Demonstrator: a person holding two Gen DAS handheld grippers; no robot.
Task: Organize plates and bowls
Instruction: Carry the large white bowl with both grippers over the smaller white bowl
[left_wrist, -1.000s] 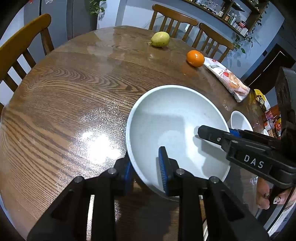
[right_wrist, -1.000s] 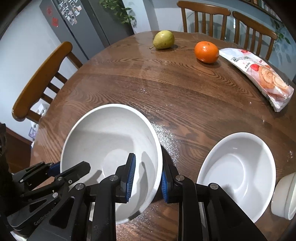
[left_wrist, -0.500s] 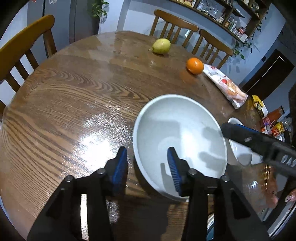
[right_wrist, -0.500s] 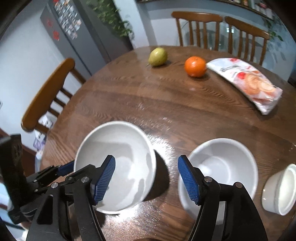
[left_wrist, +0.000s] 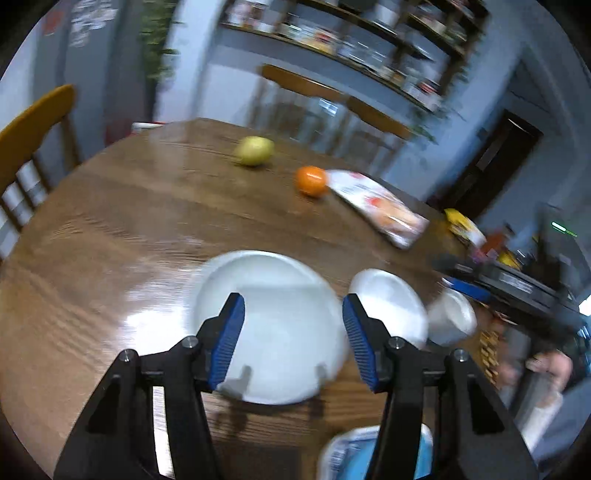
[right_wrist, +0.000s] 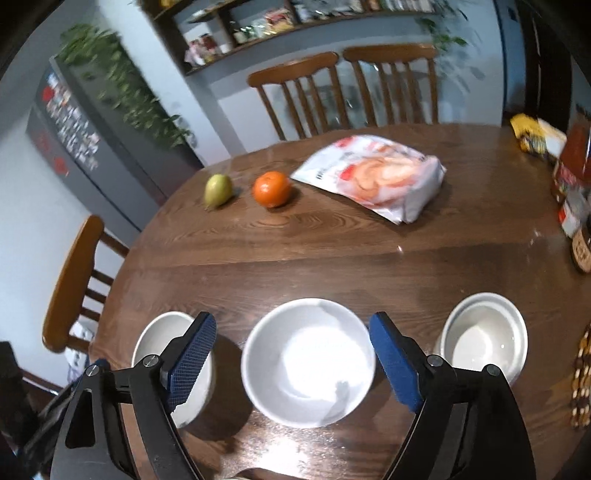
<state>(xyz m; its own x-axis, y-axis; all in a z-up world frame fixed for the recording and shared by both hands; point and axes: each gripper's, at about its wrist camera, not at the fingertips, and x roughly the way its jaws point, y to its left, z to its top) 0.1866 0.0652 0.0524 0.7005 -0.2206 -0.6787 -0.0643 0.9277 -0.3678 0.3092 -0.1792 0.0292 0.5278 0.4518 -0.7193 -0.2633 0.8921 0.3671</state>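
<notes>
On glossy round wood-grain table (right_wrist: 369, 266), three smooth white bowls, both grippers' ribbed blue jaws just opened wide, empty.

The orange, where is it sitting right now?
In the right wrist view the orange sits on the far side of the table, between the pear on its left and the snack bag on its right.

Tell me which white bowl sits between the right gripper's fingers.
The middle bowl of three, framed by the open right gripper; the left bowl and right bowl lie outside.

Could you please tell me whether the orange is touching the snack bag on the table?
Apart: in the right wrist view, bare wood shows between the orange and the snack bag.
</notes>
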